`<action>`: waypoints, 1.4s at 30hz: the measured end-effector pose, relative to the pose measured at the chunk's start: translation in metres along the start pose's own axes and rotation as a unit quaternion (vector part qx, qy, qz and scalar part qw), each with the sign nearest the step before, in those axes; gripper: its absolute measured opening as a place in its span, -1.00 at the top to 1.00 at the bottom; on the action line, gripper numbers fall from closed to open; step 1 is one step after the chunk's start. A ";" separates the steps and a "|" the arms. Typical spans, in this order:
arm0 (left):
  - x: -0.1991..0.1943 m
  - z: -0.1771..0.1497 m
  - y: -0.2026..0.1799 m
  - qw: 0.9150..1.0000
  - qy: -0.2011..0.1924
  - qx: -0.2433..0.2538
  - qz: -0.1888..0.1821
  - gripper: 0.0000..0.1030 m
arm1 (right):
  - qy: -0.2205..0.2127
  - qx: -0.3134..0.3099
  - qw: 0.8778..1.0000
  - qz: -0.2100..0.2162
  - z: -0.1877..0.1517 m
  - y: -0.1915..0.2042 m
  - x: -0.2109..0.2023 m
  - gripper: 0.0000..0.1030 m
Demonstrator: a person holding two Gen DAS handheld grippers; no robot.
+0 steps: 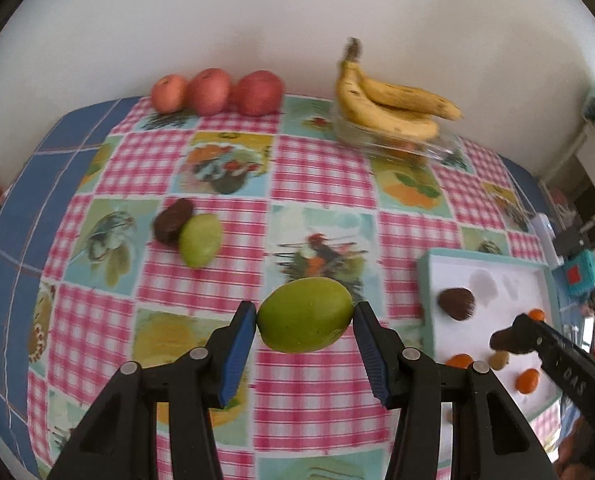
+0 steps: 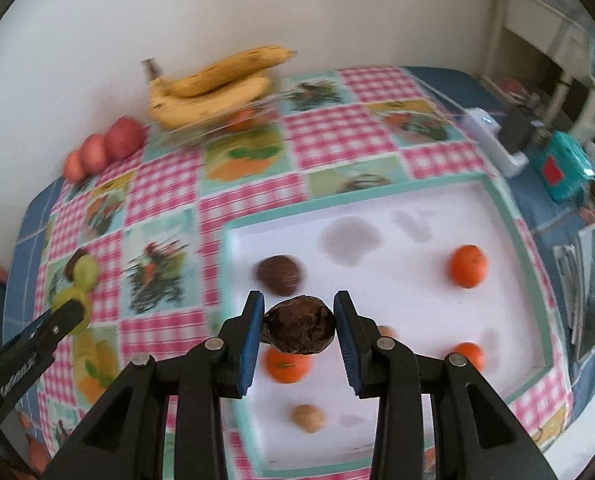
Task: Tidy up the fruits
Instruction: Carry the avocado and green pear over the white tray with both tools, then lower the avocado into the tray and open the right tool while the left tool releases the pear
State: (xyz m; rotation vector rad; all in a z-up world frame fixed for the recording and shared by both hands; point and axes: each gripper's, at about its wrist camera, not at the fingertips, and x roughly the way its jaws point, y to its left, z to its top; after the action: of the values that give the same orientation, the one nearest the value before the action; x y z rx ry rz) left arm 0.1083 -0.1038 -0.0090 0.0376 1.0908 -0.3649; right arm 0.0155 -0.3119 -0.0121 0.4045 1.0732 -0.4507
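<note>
White foam tray [image 2: 509, 240] w/ teal rim part-filled — left gripper [image 1: 304, 322] clamps green oval fruit [image 1: 305, 314], right gripper [image 2: 299, 326] clamps wrinkled dark-brown fruit [image 2: 299, 330] above it; green-brown pair [image 1: 189, 232], red apples [image 1: 217, 92] remain outside tray.

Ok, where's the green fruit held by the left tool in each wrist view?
Left wrist view: the green fruit sits low and central, clamped between the left tool's blue pads.
Right wrist view: the same fruit shows at the far left edge, partly hidden by that tool's tip.
Shared landmark: the bananas by the back wall.
</note>
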 end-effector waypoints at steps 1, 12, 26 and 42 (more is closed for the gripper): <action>0.001 -0.001 -0.007 1.000 0.001 0.007 -0.005 -0.03 | -0.001 0.008 1.000 -0.003 0.000 -0.008 0.000 0.27; 0.011 -0.012 -0.086 0.994 0.015 0.084 -0.067 -0.03 | -0.027 0.075 0.996 -0.030 0.011 -0.074 -0.012 0.27; 0.044 -0.018 -0.116 0.988 0.047 0.098 -0.108 -0.03 | -0.026 0.085 0.995 -0.034 0.015 -0.088 0.001 0.27; 0.066 -0.024 -0.132 0.985 0.065 0.121 -0.101 -0.03 | 0.002 0.090 0.995 -0.036 0.012 -0.095 0.038 0.27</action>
State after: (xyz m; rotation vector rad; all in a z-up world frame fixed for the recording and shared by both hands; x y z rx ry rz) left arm 0.0740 -0.2412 -0.0581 0.1700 1.1769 -0.6842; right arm -0.0113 -0.4032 -0.0507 0.5269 1.0571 -0.6129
